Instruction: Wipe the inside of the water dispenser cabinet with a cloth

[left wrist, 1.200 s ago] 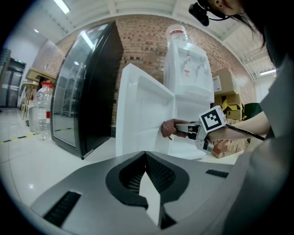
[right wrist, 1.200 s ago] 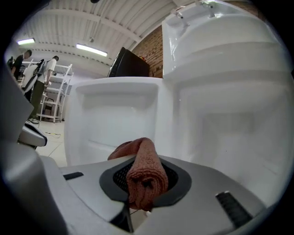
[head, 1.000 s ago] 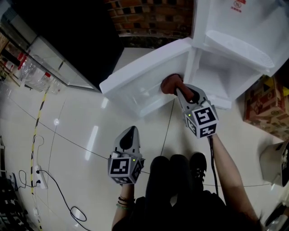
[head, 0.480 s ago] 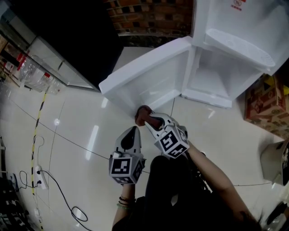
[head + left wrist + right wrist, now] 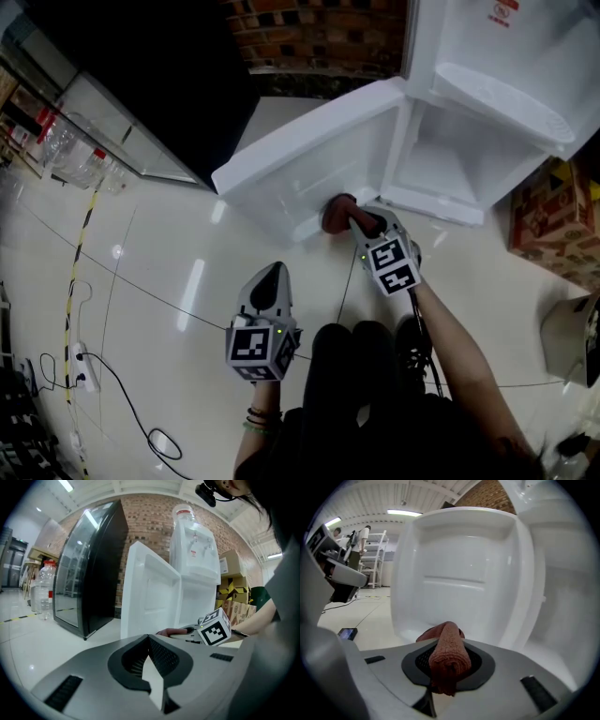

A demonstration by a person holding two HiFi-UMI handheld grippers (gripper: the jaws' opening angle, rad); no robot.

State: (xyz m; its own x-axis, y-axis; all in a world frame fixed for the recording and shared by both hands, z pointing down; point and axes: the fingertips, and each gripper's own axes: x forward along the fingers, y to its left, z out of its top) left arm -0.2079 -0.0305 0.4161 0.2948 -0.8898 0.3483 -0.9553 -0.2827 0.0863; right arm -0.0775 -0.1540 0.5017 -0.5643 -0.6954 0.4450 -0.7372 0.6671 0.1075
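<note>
The white water dispenser [image 5: 487, 56] stands with its cabinet [image 5: 441, 169] open and its door [image 5: 309, 164] swung out to the left. My right gripper [image 5: 345, 217] is shut on a reddish-brown cloth [image 5: 336, 214], held at the door's lower inner edge near the hinge. In the right gripper view the rolled cloth [image 5: 449, 656] sticks out between the jaws, facing the door's inner panel [image 5: 459, 573]. My left gripper [image 5: 267, 286] hangs shut and empty over the floor, apart from the dispenser; in its own view its jaws [image 5: 149, 660] meet with nothing between.
A black glass-fronted cooler [image 5: 91, 569] stands left of the dispenser. Cardboard boxes [image 5: 553, 220] sit to the right. A cable and power strip [image 5: 80, 361] lie on the glossy floor at left. The person's legs [image 5: 361, 366] are below the grippers.
My right gripper with the cloth swept from the door's inner face down toward the floor, then back up and right to the door's lower edge. The left gripper stayed still.
</note>
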